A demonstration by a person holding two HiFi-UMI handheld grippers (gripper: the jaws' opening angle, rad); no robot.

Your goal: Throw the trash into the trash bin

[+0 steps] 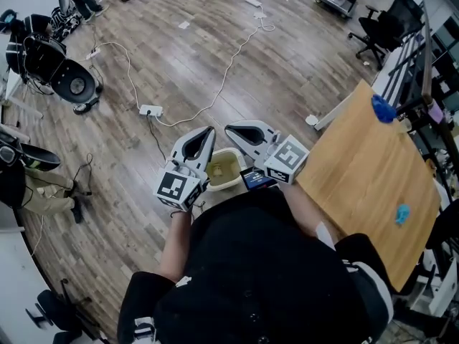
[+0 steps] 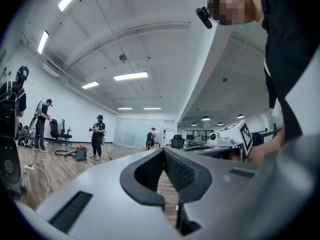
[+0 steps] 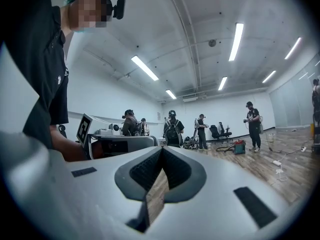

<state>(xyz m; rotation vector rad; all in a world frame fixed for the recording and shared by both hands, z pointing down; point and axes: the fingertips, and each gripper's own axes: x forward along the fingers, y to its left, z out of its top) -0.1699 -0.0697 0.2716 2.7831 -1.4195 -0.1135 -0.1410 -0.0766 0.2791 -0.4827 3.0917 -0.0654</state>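
I see both grippers held up in front of the person's chest, side by side and pointing level out over the floor (image 1: 179,56). The left gripper (image 1: 209,132) has its fingers (image 2: 184,174) clenched tip to tip with nothing between them. The right gripper (image 1: 231,130) is the same, its fingers (image 3: 176,168) pressed together and empty. The trash bin (image 1: 221,186), a pale open tub, stands on the floor just below and between the two grippers, close to the person. To the right lies the wooden worktop (image 1: 358,178). A blue crumpled piece (image 1: 382,109) sits at its far edge and a smaller blue piece (image 1: 401,213) near its right edge, both well apart from the bin. A power strip (image 1: 150,110) lies farther out on the floor.
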